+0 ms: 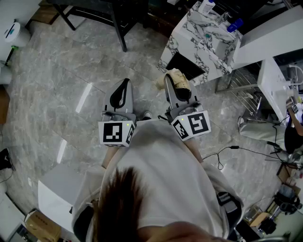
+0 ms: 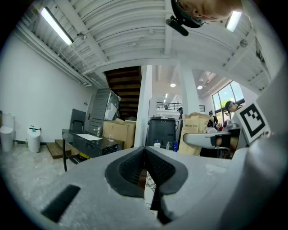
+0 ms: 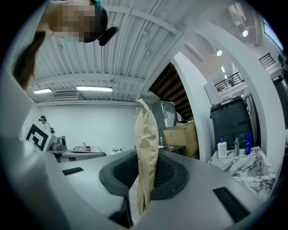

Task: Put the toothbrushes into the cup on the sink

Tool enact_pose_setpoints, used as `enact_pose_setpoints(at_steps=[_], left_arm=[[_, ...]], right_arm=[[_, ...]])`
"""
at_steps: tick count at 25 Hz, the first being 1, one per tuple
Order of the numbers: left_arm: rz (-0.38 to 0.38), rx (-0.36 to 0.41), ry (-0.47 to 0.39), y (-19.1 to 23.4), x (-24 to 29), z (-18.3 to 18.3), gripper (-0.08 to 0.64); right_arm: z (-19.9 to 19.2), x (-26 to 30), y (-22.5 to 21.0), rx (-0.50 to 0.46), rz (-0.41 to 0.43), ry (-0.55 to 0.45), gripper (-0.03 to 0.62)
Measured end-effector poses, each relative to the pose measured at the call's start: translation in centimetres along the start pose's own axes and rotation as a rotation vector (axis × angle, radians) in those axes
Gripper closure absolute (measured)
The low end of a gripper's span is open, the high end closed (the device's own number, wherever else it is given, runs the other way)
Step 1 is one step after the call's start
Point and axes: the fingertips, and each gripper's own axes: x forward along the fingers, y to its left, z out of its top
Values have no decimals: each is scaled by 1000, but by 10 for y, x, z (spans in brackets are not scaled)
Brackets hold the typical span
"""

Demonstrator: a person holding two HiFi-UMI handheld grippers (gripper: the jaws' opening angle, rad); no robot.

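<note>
My right gripper (image 1: 176, 84) is shut on a flat beige paper packet (image 1: 180, 81) that stands upright between the pads. In the right gripper view the packet (image 3: 146, 143) rises well above the jaws of that gripper (image 3: 145, 175). My left gripper (image 1: 121, 94) is shut with nothing in it; in its own view the pads of the left gripper (image 2: 145, 157) meet. The marble sink counter (image 1: 201, 45) stands ahead to the right, a few steps away. I cannot make out a cup or loose toothbrushes on it.
Bottles (image 1: 207, 6) stand on the counter's far side, also seen as bottles (image 3: 222, 148) in the right gripper view. A black table (image 1: 102, 12) is ahead left, a metal rack (image 1: 246, 90) and white furniture at the right. Grey stone floor (image 1: 71, 85) lies between.
</note>
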Motion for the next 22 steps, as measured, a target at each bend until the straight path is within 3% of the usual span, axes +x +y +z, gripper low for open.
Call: enact_pose_setpoints(at_steps=[13,22], left_arm=[[-17,-11,1,10,-1,0,543],[-39,-42,7,40,13,-7,543]], right_arm=[[-5,9,12,-15,13,24,541],[-11,40,22,-47,14,45,541]])
